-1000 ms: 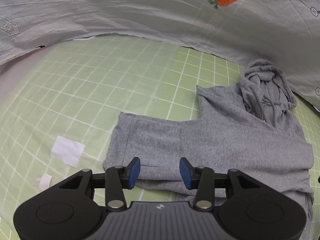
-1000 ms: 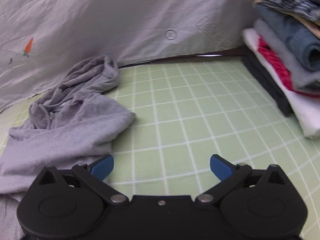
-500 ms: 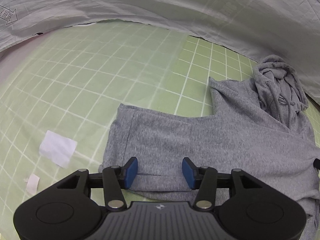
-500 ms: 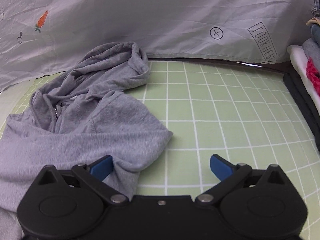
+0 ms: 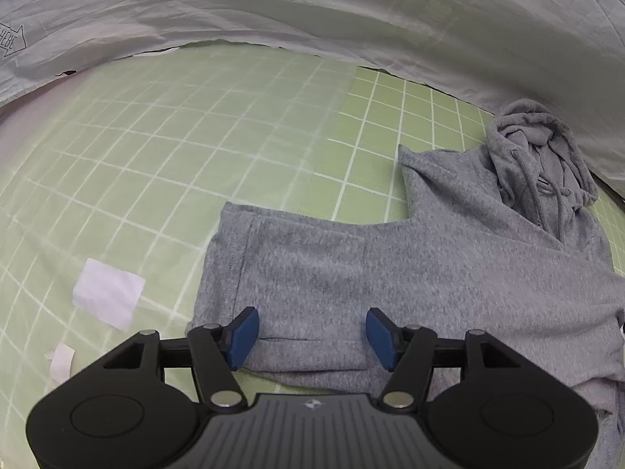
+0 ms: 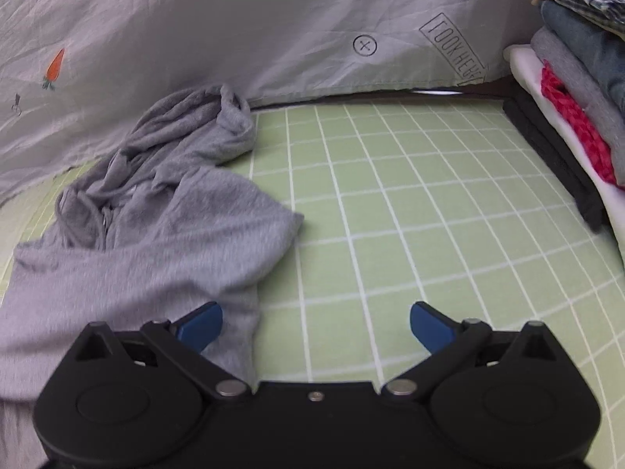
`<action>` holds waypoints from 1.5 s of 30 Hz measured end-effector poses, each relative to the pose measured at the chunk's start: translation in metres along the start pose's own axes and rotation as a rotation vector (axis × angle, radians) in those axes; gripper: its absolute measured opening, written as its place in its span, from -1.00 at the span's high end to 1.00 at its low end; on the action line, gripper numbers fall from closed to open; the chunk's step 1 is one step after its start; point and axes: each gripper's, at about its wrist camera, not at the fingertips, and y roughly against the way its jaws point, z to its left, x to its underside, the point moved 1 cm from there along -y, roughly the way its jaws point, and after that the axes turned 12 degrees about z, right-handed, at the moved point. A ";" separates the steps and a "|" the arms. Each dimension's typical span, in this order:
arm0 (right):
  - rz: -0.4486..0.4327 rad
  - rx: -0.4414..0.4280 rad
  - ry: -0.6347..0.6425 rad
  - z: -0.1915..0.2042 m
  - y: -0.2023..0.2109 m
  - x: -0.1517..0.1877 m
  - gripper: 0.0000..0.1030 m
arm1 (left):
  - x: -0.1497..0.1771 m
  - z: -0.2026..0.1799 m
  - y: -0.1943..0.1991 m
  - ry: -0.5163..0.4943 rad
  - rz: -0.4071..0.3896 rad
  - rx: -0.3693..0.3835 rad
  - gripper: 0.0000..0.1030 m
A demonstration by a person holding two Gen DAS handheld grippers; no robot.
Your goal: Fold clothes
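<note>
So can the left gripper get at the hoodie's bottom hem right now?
Probably yes: the left gripper hangs open right over the gray hoodie, its hem between the pads, nothing lying on top.

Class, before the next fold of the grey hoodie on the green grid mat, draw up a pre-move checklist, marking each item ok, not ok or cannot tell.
1. Left gripper free: ok. Its jaws have just been opening; the grey hoodie lies under them, unpinched.
2. Right gripper open: ok, jaws wide, straddling the hoodie's edge.
3. Sleeve laid flat: ok.
4. Hood tidy: not ok, bunched against the white sheet.
5. Mat beside the hoodie free for folding: ok.
6. Folded stack out of the way: ok.
</note>
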 end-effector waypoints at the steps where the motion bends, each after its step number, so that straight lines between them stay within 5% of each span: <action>1: 0.012 0.010 0.017 0.001 0.002 0.009 -1.00 | 0.001 0.000 0.000 0.000 0.000 0.001 -0.23; 5: 0.018 0.033 0.041 -0.003 0.015 0.039 -1.00 | 0.003 0.000 0.003 -0.011 0.000 0.013 -0.30; 15: -0.052 0.116 -0.039 -0.025 0.036 0.028 -1.00 | 0.002 -0.003 0.000 -0.028 -0.019 0.038 -0.35; 25: -0.023 0.135 -0.005 -0.018 0.029 0.033 -1.00 | 0.005 -0.027 -0.010 -0.164 -0.044 -0.086 -0.33; 27: -0.030 0.143 0.000 -0.017 0.030 0.033 -1.00 | 0.005 -0.026 -0.010 -0.165 -0.051 -0.092 -0.20; 31: -0.044 0.155 0.005 -0.015 0.032 0.032 -1.00 | 0.004 -0.020 -0.005 -0.175 -0.062 -0.098 0.71; 38: -0.076 0.164 0.021 -0.010 0.037 0.031 -1.00 | -0.001 -0.022 0.012 -0.140 -0.086 -0.052 0.81; 45: -0.094 0.171 -0.014 -0.016 0.040 0.032 -1.00 | -0.012 -0.057 0.053 -0.133 -0.151 0.149 0.82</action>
